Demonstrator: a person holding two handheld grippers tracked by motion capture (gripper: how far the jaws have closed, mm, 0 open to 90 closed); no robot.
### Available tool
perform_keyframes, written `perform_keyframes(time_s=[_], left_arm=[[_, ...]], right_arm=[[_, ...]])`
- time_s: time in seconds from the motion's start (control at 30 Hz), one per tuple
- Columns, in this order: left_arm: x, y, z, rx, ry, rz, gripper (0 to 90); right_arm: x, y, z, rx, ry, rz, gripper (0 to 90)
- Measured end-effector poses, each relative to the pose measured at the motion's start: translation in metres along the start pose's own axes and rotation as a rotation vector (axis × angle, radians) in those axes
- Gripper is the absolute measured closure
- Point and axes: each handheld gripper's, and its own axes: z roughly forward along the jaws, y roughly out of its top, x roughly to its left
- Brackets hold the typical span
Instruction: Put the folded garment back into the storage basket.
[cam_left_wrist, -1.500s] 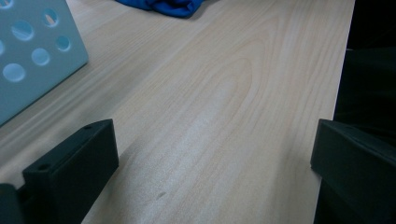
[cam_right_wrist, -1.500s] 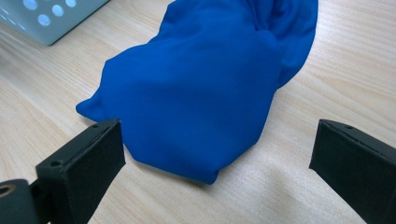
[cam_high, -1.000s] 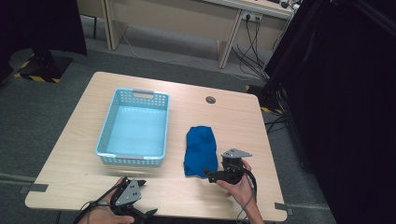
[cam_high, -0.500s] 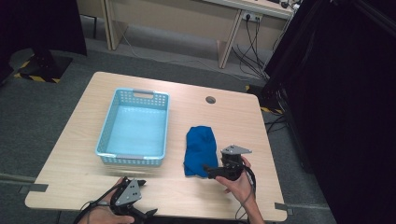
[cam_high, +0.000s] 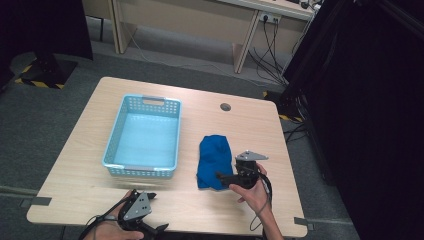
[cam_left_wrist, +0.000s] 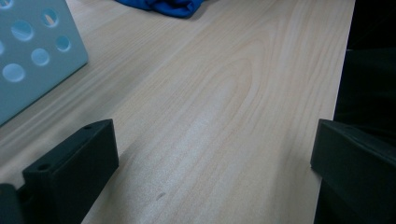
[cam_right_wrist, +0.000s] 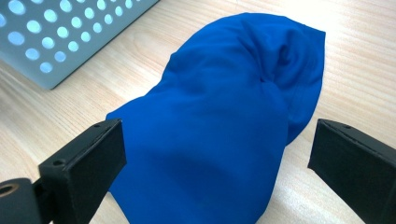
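A crumpled blue cloth (cam_high: 212, 160) lies on the wooden table (cam_high: 250, 125), right of a light blue perforated basket (cam_high: 141, 172) with nothing in it. My right gripper (cam_high: 220, 176) is open at the cloth's near right edge, pointing left. In the right gripper view the cloth (cam_right_wrist: 224, 116) lies between and beyond the wide-apart jaws of that gripper (cam_right_wrist: 217, 154), with the basket wall (cam_right_wrist: 60, 37) behind. My left gripper (cam_high: 155, 214) rests at the table's front edge, open (cam_left_wrist: 215, 163) over bare wood. The left gripper view catches the basket corner (cam_left_wrist: 28, 56) and a bit of cloth (cam_left_wrist: 163, 5).
A round cable hole (cam_high: 225, 106) sits near the table's far edge. Black curtains (cam_high: 360, 100) hang close on the right. Another desk with dangling cables (cam_high: 270, 45) stands behind. The table's right edge (cam_left_wrist: 343, 60) runs close by my left gripper.
My right gripper has edged slightly left and forward, closer onto the cloth. The left gripper, the cloth and the basket have not moved.
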Motion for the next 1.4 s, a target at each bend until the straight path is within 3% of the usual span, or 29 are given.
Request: perform_keyframes(time_s=[0.63, 1.4], left_arm=[[0.000, 0.000, 0.000, 0.000, 0.000, 0.000, 0.0], [0.000, 0.000, 0.000, 0.000, 0.000, 0.000, 0.0]], right_arm=[[0.001, 0.013, 0.006, -0.011, 0.005, 0.004, 4.2], [0.002, 0.022, 0.028, 0.011, -0.002, 0.003, 4.0]])
